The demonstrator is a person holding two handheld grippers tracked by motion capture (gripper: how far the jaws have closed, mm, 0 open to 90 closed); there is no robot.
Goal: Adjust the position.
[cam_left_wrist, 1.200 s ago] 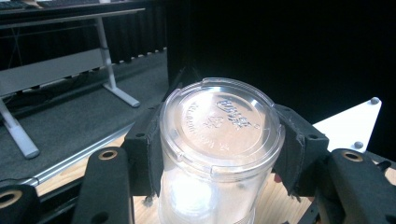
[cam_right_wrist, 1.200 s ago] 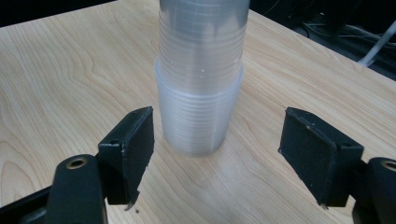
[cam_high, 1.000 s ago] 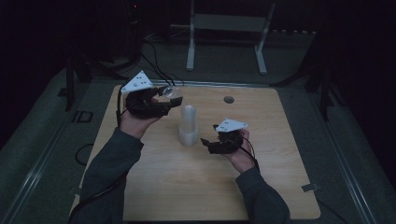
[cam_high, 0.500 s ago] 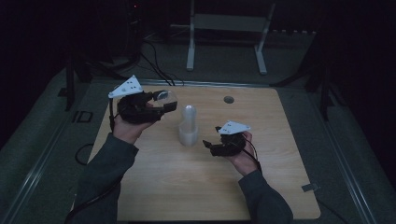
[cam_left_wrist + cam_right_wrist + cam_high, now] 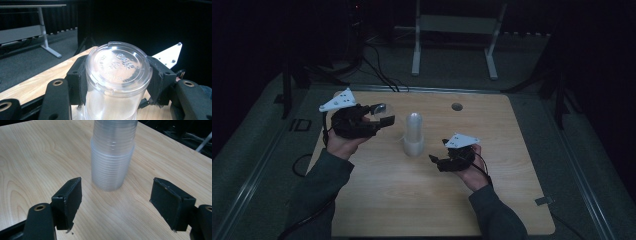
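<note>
Right gripper (image 5: 438, 159) low near the stack's base, fingers (image 5: 67, 201) apart, just been widening, nothing between. Stack of cups (image 5: 414, 134) upright mid-worktop (image 5: 377, 200): could topple if nudged. Farther left, left gripper (image 5: 382, 117) clamped on clear cup (image 5: 116, 80); may crush under squeeze.

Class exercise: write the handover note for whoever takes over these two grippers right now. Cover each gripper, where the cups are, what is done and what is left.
Left gripper: shut on a single clear cup, held off the table, base toward the camera.
Right gripper: open, fingers apart and just widened, nothing between them, aimed at the stack of cups.
Stack stands upside down mid-table, untouched.
Done: one cup in hand.
Left: probably steady the stack, then separate more cups or place this one.
</note>
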